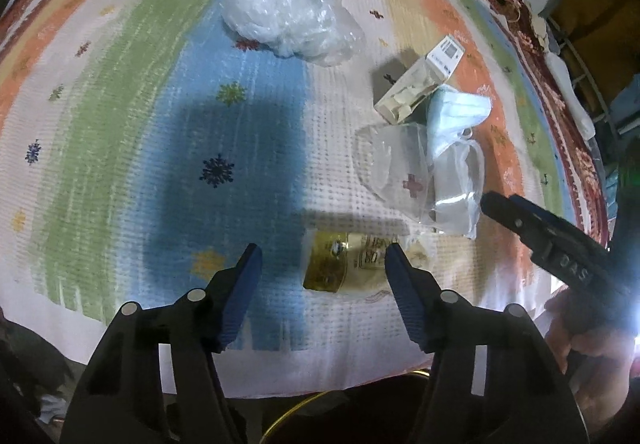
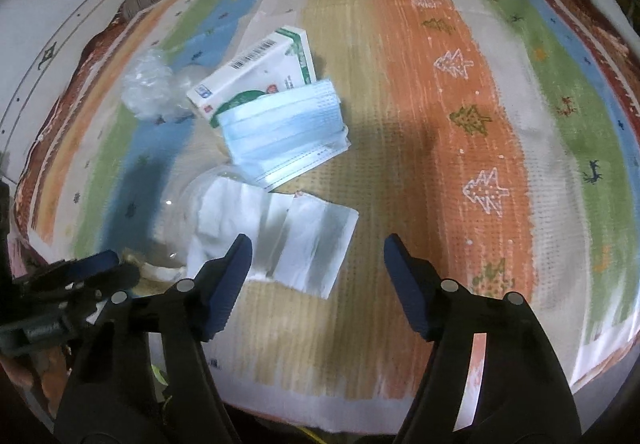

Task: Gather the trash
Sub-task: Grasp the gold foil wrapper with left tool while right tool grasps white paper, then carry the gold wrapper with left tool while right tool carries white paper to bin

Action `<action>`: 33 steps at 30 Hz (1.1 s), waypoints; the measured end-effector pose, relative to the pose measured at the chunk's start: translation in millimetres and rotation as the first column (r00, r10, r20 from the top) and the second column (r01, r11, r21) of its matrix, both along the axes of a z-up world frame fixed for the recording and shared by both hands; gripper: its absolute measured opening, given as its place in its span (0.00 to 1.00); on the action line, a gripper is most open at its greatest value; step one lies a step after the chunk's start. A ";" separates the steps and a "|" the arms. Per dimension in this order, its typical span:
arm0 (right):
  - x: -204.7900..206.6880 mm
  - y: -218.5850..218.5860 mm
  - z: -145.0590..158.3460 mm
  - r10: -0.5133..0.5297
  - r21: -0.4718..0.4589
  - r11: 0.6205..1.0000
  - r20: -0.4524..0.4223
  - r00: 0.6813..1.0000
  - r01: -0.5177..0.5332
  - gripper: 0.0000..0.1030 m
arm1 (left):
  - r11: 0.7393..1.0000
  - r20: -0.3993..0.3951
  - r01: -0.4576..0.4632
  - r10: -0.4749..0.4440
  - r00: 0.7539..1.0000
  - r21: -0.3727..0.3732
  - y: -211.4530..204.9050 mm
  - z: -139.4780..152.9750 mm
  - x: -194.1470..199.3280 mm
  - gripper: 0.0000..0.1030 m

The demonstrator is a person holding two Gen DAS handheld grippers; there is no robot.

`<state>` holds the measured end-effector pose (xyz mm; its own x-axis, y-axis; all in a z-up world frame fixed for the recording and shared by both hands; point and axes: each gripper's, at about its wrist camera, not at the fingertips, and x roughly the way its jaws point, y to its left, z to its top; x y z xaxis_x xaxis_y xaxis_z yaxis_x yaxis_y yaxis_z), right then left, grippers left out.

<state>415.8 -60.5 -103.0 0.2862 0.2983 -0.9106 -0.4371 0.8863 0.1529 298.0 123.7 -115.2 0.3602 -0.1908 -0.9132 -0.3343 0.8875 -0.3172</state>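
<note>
Your left hand-held gripper (image 1: 322, 258) hangs over the striped woven cloth (image 1: 120, 92) with its blue-padded fingers spread. Between them, low on the cloth, lies a gold and clear plastic wrapper (image 1: 344, 266); the right fingertip is at the wrapper's edge, but I cannot tell if it touches, and the pads do not press on it.

I take the pale blue pleated face mask (image 2: 280, 132) as the landmark. Behind it and partly under its upper edge lies a white and green cardboard box with a barcode (image 2: 260, 72). To the left of the box sits a crumpled ball of clear plastic film (image 2: 150, 88). Just in front of the mask lies a white folded paper tissue (image 2: 280, 232), and a clear plastic bag (image 2: 188, 200) reaches out to the left from under that tissue.

Your right hand-held gripper (image 2: 318, 254) also has its fingers spread and pinches nothing. Its left fingertip is over the near edge of the tissue; the right fingertip is over bare cloth. The other gripper shows at the far left edge of the right wrist view.
</note>
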 end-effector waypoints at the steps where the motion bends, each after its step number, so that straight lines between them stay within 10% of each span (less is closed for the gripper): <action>1: 1.6 1.5 -3.2 0.002 -0.007 1.000 -0.004 1.000 -0.002 0.60 | 1.000 -0.005 0.004 -0.004 1.000 -0.002 -1.3 -2.9 0.9 0.58; 17: 5.7 6.3 -25.2 0.017 -0.039 0.999 -0.046 0.999 -0.019 0.08 | 1.000 -0.015 0.013 -0.013 1.000 -0.006 -9.3 -11.3 7.4 0.21; 33: -14.3 -7.2 49.0 0.010 0.051 0.999 0.074 0.997 -0.014 0.07 | 0.996 0.051 -0.042 0.038 0.998 0.077 6.2 32.6 1.7 0.19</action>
<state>401.5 -67.7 -53.9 0.3486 0.3477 -0.8704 -0.4591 0.8730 0.1648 299.6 130.0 -82.6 0.4107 -0.1045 -0.9058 -0.3555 0.8964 -0.2646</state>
